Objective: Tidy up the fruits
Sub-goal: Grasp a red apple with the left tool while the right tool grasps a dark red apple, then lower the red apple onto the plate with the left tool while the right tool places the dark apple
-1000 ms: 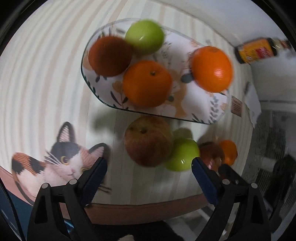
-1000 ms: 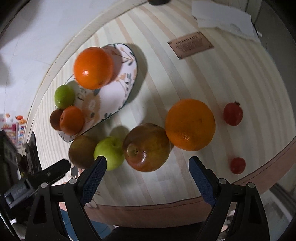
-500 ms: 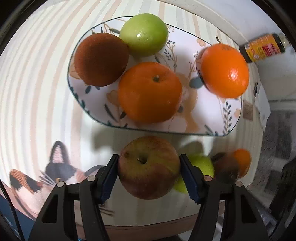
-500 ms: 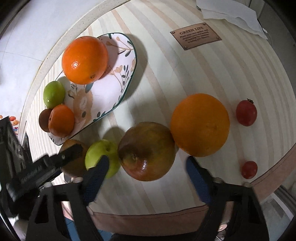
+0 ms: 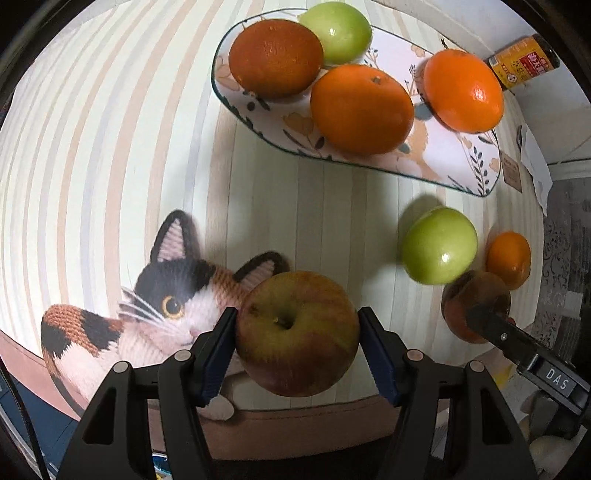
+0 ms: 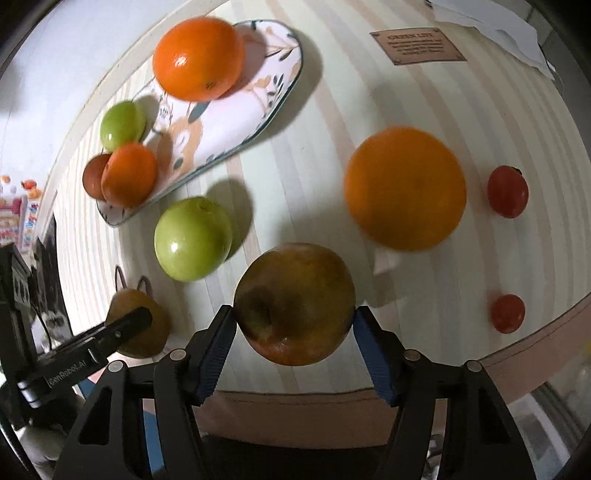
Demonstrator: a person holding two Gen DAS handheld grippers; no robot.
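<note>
My left gripper [image 5: 297,321] is shut on a red-yellow apple [image 5: 297,343], held over the cat picture's ear. In the right wrist view my right gripper [image 6: 293,317] has its jaws closing, and both blue pads press on a dark reddish apple [image 6: 295,295]. A loose green apple [image 6: 192,238] lies between the two grippers and a large orange [image 6: 404,188] sits to the right. The flowered plate [image 5: 480,173] beyond holds two oranges, a green apple [image 5: 338,31] and a dark brown-red fruit [image 5: 275,57].
Two small red tomatoes [image 6: 508,191] [image 6: 508,313] lie at the right near the table's brown edge [image 6: 295,406]. A cat picture [image 5: 166,295] is on the striped mat. A bottle [image 5: 524,61], a brown label [image 6: 417,46] and white paper [image 6: 491,26] lie at the far side.
Both grippers came down with wide jaws and closed on their apples. Each apple now sits apart from the green apple it was next to.
</note>
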